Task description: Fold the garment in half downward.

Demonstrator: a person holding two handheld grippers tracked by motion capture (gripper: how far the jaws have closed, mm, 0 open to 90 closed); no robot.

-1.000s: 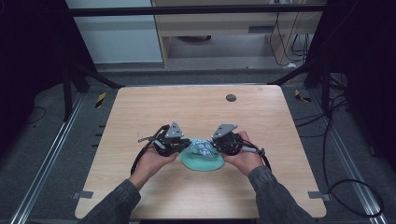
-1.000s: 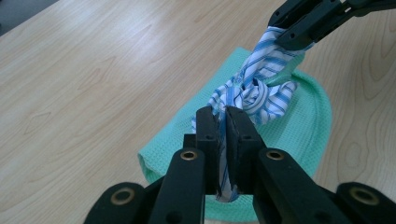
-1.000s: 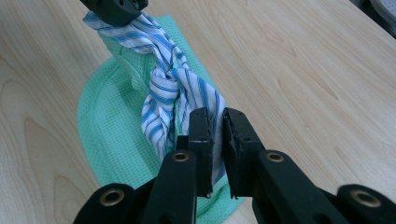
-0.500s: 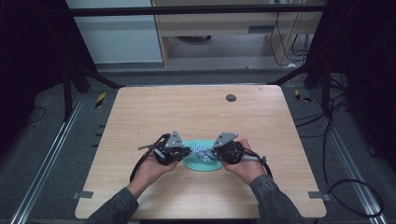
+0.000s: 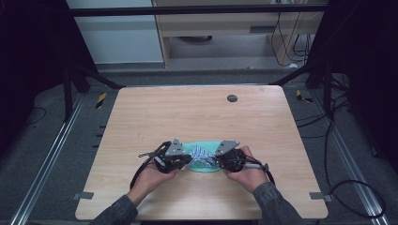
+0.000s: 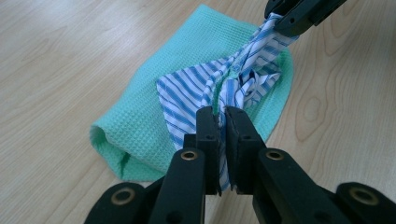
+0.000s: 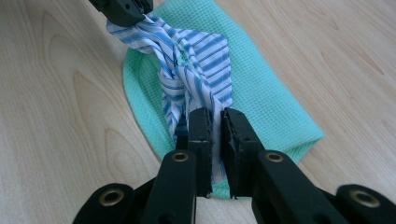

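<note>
A mint green waffle cloth [image 5: 202,165] [image 6: 149,112] [image 7: 261,79] lies near the table's front middle. On it rests a blue-and-white striped cloth [image 5: 202,154] [image 6: 210,88] [image 7: 196,60], bunched and pulled between both grippers. My left gripper [image 5: 184,161] [image 6: 222,114] is shut on one end of the striped cloth. My right gripper [image 5: 220,162] [image 7: 215,116] is shut on the other end. Each gripper view shows the other gripper's jaws clamped on the far end of the striped cloth. The grippers face each other, a short gap apart.
The wooden table [image 5: 197,112] has a small dark round hole [image 5: 232,98] at the back right. Cables trail from both grippers beside the person's hands. Dark frame posts and a floor with cables surround the table.
Both grippers and the cloths have moved toward the table's front edge. The striped cloth stays held between them.
</note>
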